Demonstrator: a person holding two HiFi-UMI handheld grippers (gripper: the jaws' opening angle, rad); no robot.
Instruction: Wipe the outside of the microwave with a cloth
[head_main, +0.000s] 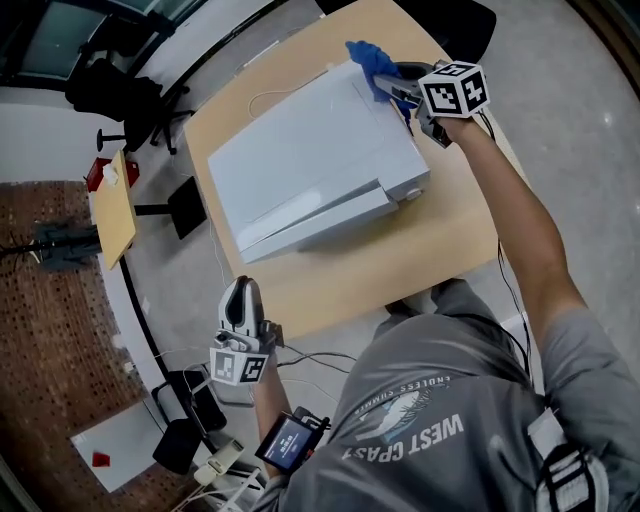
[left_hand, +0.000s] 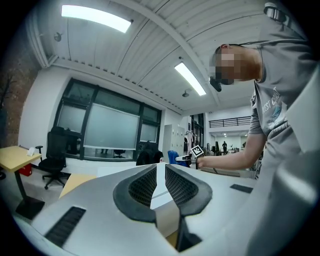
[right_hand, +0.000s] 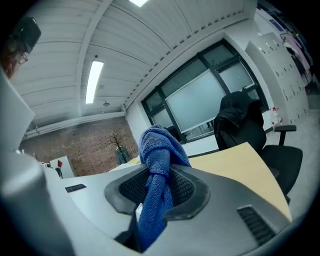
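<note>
White microwave (head_main: 310, 165) standing on the wooden desk (head_main: 440, 245), taking up the middle and far part of it, with its front and knob turned toward the near right

Blue cloth (head_main: 368, 60) at the far right corner of the microwave's top, bunched and clamped in the right hand-held gripper (head_main: 400, 88). Reached out over that corner on an outstretched arm. Hard to tell whether the cloth presses on the casing or hangs just above it. In the right gripper view, cloth (right_hand: 157, 165) squeezed between the two dark pads of the right hand-held gripper (right_hand: 157, 189), a rounded wad standing out past the tips and a tail hanging down behind them

Left hand-held gripper (head_main: 240, 292) held off the near left edge of the desk, over the floor, well apart from the microwave. Seen in its own view, left hand-held gripper (left_hand: 160, 184) with jaws brought together, only a thin slit between the pads and nothing in it

Black office chairs (head_main: 120, 95) on the far left, beside a smaller desk (head_main: 115, 215)
</note>
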